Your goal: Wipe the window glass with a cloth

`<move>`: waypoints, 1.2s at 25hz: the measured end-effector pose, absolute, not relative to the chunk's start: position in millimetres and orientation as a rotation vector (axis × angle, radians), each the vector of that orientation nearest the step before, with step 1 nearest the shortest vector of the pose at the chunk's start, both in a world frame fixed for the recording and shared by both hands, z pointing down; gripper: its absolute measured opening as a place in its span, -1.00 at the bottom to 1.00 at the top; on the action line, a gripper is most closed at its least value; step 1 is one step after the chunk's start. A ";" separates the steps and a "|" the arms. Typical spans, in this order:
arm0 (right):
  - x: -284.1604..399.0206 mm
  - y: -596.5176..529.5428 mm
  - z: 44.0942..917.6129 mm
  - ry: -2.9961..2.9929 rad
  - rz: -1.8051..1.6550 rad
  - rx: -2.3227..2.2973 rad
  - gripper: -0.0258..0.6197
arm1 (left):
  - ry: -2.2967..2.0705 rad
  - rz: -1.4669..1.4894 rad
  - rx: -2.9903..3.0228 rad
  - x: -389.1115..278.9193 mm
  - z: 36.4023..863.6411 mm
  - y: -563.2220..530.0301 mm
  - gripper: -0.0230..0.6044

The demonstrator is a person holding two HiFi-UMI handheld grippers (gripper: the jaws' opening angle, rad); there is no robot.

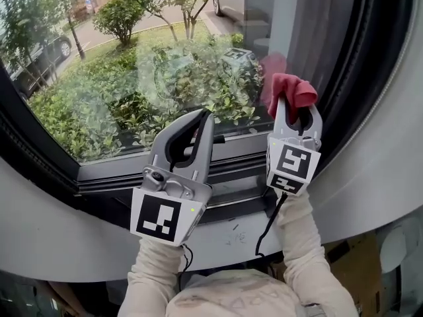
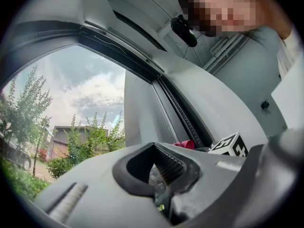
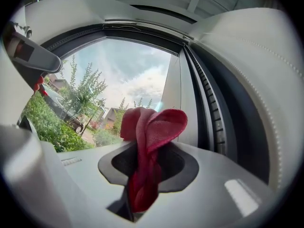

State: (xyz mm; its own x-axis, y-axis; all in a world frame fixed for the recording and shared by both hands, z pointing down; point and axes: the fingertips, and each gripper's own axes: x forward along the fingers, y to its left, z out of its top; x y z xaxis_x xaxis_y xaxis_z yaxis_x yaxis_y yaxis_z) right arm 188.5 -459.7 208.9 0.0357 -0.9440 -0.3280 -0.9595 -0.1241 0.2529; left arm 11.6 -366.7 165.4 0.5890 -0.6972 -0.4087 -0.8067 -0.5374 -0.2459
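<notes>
No readable text, square coded markers [image 1: 158,218] on left gripper [image 1: 203,116] and right gripper [image 1: 295,111], faint sill scribble [image 1: 236,234] illegible

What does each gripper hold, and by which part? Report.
The right gripper pinches the red cloth by its bunched middle, folded top sticking out. The left gripper is shut, empty.

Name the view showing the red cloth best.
The right gripper view: the red cloth fills its centre, clamped in the shut jaws. The head view shows it bunched above the right gripper; the left gripper view catches only a sliver.
</notes>
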 end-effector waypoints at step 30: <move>37.7 -309.3 196.9 2.415 0.526 -1.603 -0.53 | 1.234 0.338 -2.414 -46.7 182.2 -293.1 -0.92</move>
State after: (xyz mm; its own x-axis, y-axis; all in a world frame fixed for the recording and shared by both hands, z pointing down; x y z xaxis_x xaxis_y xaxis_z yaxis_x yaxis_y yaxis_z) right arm 37.7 -309.3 196.9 -0.3943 -0.8490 -0.3517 -0.9184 0.3503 0.1840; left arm -46.7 -293.1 182.2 0.5795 -0.7159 -0.3895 -0.8144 -0.5262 -0.2447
